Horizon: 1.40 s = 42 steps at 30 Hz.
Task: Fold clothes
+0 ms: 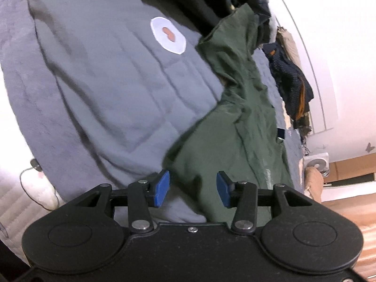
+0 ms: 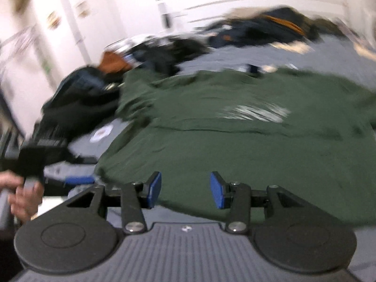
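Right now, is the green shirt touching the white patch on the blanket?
Apart. The left wrist view shows grey blanket between the green shirt and the white patch.

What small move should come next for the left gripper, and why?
Probably lower the left gripper onto the near edge of the green shirt and close. Its fingers stand apart with nothing pinched, and the shirt lies rumpled on the grey bedcover, not yet folded.

Grey quilted bed cover [image 1: 98, 89]; green shirt [image 2: 235, 136] spread flat on it; dark clothes pile [image 2: 258, 30] along far edge.
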### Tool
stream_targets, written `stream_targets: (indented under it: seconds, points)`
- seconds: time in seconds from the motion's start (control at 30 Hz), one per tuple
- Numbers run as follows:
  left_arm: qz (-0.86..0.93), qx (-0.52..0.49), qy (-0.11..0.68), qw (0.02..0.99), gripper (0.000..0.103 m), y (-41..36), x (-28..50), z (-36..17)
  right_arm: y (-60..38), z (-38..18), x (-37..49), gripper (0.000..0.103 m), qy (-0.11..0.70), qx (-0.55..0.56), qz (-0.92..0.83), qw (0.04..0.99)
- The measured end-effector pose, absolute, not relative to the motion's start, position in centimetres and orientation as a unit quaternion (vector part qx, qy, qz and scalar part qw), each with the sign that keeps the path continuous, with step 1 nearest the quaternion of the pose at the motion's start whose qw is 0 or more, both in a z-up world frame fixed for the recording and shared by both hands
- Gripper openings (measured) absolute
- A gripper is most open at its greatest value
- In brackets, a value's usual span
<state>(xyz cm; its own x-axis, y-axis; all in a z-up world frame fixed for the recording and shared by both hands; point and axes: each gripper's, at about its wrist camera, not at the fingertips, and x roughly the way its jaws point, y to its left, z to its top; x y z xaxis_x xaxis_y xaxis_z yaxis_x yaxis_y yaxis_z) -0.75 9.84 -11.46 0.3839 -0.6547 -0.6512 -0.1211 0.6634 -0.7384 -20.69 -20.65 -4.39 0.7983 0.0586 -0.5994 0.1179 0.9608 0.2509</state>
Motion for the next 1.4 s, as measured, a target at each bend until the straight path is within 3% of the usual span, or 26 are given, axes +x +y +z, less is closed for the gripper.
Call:
stream_targets:
  seconds: [0.47,0.7,0.77,0.83,0.93,1.03,1.13,1.2,1.4]
  points:
    - [-0.171,-0.397,0.540,0.722,0.045,9.5,0.5,-12.8,-12.6,-5.8,-14.9,0.045,0.332,-0.044,0.073,0.939]
    - [-0.166,-0.410,0.551,0.708,0.044,8.7,0.9,-13.3,-10.7,-7.9,-14.5,0.045,0.335,-0.078,0.094,0.934]
    - [-0.164,-0.404,0.547,0.715,0.041,8.4,0.8,-13.1,-10.4,-8.7,-14.5,0.045,0.336,-0.093,0.092,0.933]
    - [-0.160,-0.389,0.545,0.725,0.029,8.2,0.8,-12.8,-10.1,-9.5,-14.4,0.045,0.338,-0.108,0.089,0.931]
    - [-0.159,-0.370,0.545,0.735,0.020,8.3,0.9,-12.6,-10.2,-10.4,-14.5,0.045,0.338,-0.120,0.085,0.930]
    - [-0.168,-0.344,0.534,0.754,0.017,8.5,1.0,-11.4,-10.7,-10.5,-14.7,0.045,0.325,-0.116,0.078,0.935]
    - [-0.169,-0.318,0.518,0.776,0.010,8.8,1.1,-10.1,-11.5,-10.5,-14.7,0.038,0.323,-0.102,0.063,0.939]
    - [-0.156,-0.303,0.504,0.794,0.000,9.5,1.1,-9.4,-11.9,-10.7,-14.7,0.019,0.327,-0.099,0.061,0.938]
    - [-0.166,-0.329,0.524,0.768,0.000,11.0,1.3,-9.9,-11.8,-10.5,-14.5,0.013,0.325,-0.101,0.057,0.939]
